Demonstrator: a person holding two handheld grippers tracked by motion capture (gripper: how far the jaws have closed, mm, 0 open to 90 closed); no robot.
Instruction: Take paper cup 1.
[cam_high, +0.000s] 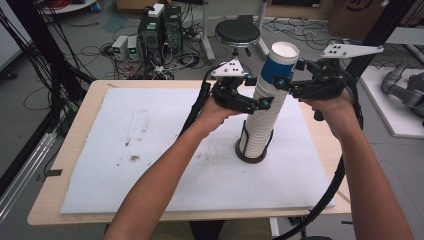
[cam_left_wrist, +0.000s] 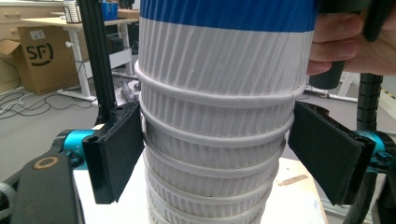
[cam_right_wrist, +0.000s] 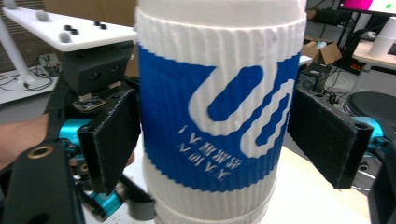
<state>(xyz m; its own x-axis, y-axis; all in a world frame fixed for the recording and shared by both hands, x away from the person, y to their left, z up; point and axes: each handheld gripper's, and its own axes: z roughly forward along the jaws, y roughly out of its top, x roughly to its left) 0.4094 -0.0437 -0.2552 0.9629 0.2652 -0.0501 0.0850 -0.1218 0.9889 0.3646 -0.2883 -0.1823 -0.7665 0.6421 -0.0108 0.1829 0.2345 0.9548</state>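
Observation:
A tall stack of ribbed white paper cups (cam_high: 260, 120) stands upside down in a dark round holder (cam_high: 250, 156) on the white mat. Its top cup (cam_high: 280, 65) is blue and white. My left gripper (cam_high: 258, 91) closes on the stack just under that cup. In the left gripper view both pads touch the white cups (cam_left_wrist: 215, 116), with the left gripper (cam_left_wrist: 215, 149) astride them. My right gripper (cam_high: 290, 73) comes in from the right and grips the top cup (cam_right_wrist: 210, 116). There the right gripper (cam_right_wrist: 215, 140) has a pad pressed on each side.
The white mat (cam_high: 150, 150) covers most of the wooden table (cam_high: 65, 165). Beyond the far edge stand a black stool (cam_high: 237, 31) and computer cases (cam_high: 160, 30). A black frame post (cam_high: 375, 35) rises at the right. Cables trail from both grippers.

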